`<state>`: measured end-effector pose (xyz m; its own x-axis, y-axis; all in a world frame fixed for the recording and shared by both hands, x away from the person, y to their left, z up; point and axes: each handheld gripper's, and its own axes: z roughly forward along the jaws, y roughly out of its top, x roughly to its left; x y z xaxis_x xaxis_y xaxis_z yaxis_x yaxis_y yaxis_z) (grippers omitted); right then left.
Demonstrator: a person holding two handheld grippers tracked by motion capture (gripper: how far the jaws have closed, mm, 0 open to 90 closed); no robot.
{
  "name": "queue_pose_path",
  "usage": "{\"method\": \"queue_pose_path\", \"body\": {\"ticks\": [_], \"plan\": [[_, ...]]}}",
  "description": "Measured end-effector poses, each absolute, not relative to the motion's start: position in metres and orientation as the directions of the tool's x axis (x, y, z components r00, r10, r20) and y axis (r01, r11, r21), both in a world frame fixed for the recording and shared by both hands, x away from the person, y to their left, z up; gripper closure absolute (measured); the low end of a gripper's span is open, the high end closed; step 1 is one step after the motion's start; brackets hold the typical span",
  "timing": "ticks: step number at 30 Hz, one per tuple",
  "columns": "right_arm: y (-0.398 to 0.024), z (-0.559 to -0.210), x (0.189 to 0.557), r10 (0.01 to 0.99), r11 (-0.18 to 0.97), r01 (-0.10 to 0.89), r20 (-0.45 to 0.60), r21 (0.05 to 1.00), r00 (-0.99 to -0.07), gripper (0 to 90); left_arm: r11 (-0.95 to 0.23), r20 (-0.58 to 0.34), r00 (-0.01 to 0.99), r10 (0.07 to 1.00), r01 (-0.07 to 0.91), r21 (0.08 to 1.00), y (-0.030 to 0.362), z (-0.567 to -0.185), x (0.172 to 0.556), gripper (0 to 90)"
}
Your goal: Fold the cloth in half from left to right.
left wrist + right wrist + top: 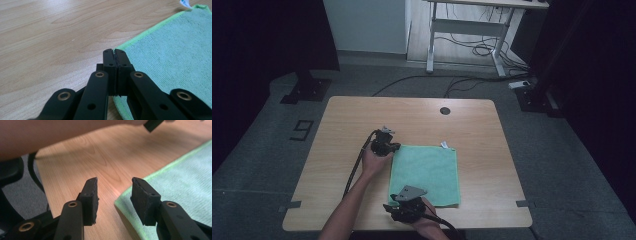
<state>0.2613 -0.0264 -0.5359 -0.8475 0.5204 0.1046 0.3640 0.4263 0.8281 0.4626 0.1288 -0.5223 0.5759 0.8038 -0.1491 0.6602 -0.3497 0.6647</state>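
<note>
Two grippers at the green cloth's near and left edges

Nearest us, the right gripper (393,208) has its jaws apart around the cloth's (426,174) near-left corner, not pressing. Farther, the left gripper (395,147) has its jaws clamped on the far-left corner. The cloth lies flat mid-desk (342,125), roughly square; its white tag (444,145), unreadable, points away.

A light wooden table (342,125) with rounded corners was set on a grey carpeted floor (562,165). A round dark grommet hole (445,110) was seen near its far edge. A green microfibre cloth (427,172) was spread flat on the near half of the top, a small white label (444,145) being seen at its far right corner. The cloth's lighter green hem (147,35) was laid directly against the wood grain.
</note>
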Motion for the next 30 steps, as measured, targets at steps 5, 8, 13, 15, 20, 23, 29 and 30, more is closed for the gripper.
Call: {"method": "queue_pose_path", "body": {"ticks": [5,8,13,15,20,23,29,30], "plan": [[-0.023,-0.544,0.266,0.525,0.464,0.400,0.119,0.790,-0.843,54.9,-0.345,-0.148,0.571,0.808,0.661,0.666,0.130,-0.523,0.461,88.8],[-0.020,-0.548,0.268,0.528,0.482,0.411,0.118,0.774,-0.841,54.6,-0.335,-0.153,0.562,0.813,0.666,0.667,0.131,-0.524,0.461,88.7],[-0.018,-0.550,0.268,0.537,0.496,0.399,0.089,0.771,-0.839,55.7,-0.336,-0.152,0.560,0.815,0.669,0.663,0.132,-0.526,0.460,88.7],[-0.017,-0.550,0.269,0.549,0.496,0.400,0.079,0.771,-0.832,59.1,-0.334,-0.152,0.559,0.815,0.668,0.665,0.132,-0.525,0.459,88.7],[-0.015,-0.551,0.264,0.578,0.512,0.371,0.009,0.775,-0.816,67.8,-0.335,-0.148,0.558,0.817,0.667,0.665,0.131,-0.524,0.458,88.7],[-0.015,-0.551,0.264,0.586,0.510,0.371,0.002,0.776,-0.810,70.5,-0.335,-0.147,0.558,0.817,0.665,0.668,0.131,-0.523,0.457,88.7],[-0.017,-0.550,0.264,0.602,0.516,0.381,-0.008,0.767,-0.799,77.7,-0.332,-0.151,0.564,0.812,0.658,0.676,0.131,-0.518,0.456,88.7],[-0.018,-0.550,0.264,0.603,0.518,0.383,-0.009,0.765,-0.798,79.1,-0.326,-0.154,0.562,0.813,0.657,0.679,0.131,-0.517,0.455,88.7]]}}
